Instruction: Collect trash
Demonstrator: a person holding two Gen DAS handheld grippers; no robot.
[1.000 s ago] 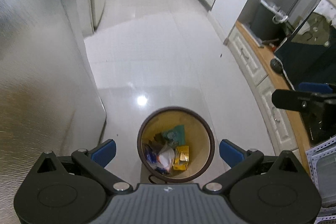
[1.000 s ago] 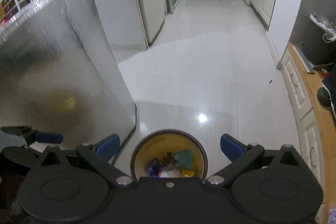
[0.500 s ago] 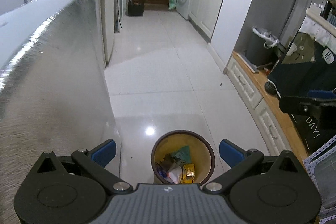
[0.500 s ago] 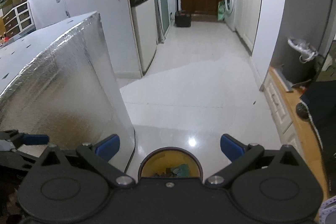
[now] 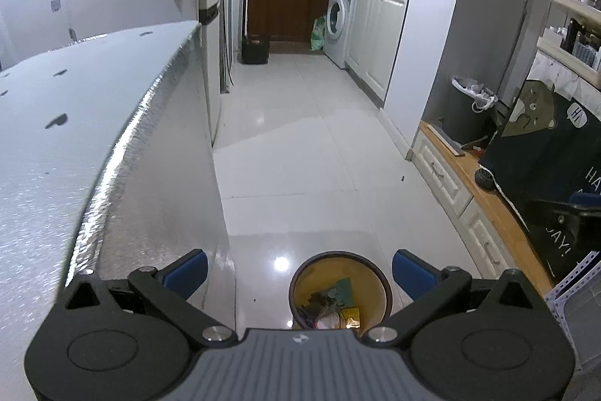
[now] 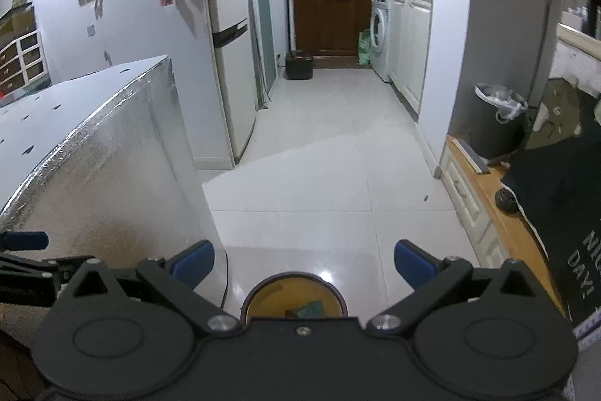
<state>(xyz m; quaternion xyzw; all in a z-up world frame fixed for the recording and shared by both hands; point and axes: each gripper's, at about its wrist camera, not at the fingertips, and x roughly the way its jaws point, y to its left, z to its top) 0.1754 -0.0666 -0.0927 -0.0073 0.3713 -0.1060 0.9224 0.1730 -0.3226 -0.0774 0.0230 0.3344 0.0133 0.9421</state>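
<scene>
Both claws stand wide and hold nothing: your left claw [image 5: 298, 273] and your right claw [image 6: 304, 265] each show blue pads spread far apart with bare floor between them. The bin [image 5: 340, 288] sits on the tiled floor below and ahead of you, round and upright, so it offers no long axis to line up with. Trash [image 5: 330, 307] already lies in its bottom: crumpled wrappers, a green piece and a yellow one.

From the left wrist view the bin falls right of centre, closer to the right pad [image 5: 411, 273], and most of its mouth is open to you. From the right wrist view only the far rim shows above the claw body, nearly centred. That suggests your right claw hangs more directly over it, though neither is low.

Beside the bin on your left rises the foil-wrapped surface [image 5: 112, 145]; I see no loose trash on its top or on the floor [image 5: 300, 156], so your next pick likely lies outside both views.
</scene>
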